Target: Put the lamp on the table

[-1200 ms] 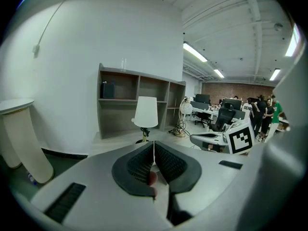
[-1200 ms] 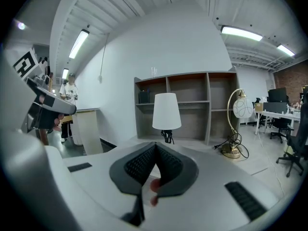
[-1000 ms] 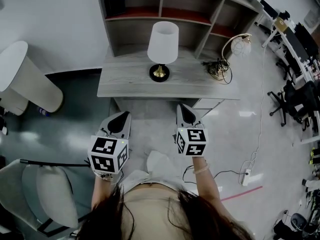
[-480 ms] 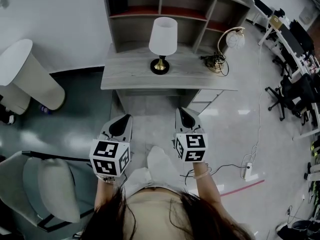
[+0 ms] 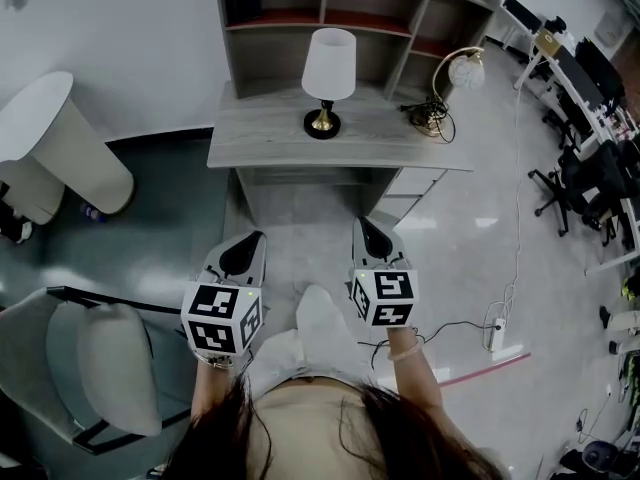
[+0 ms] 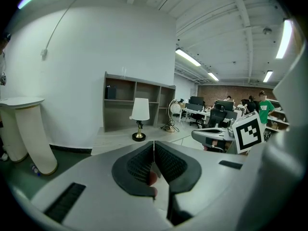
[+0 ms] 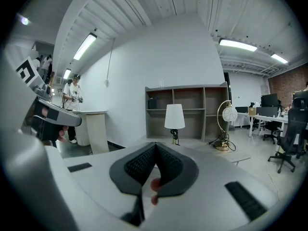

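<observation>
Grey plastic shells cover both claws, held low just in front of the person over pale floor. The left claw [image 5: 243, 253] and the right claw [image 5: 372, 236] each have their jaws pressed together, with nothing between them. A padded chair [image 5: 105, 368] crowds the near left, and a power strip [image 5: 492, 336] lies on the floor at the near right. Beyond the claws, bare floor runs open up to the near edge of the wooden desk [image 5: 260, 148]. The lamp [image 5: 327, 68], with a white shade on a dark round base, stands upright at the middle of the desk. It is well apart from both claws and roughly between their lines. A globe lamp [image 5: 455, 73] sits at the desk's right end. A shelf unit [image 5: 340, 8] closes the far side, and a white curved stand [image 5: 60, 148] stands at the left.
</observation>
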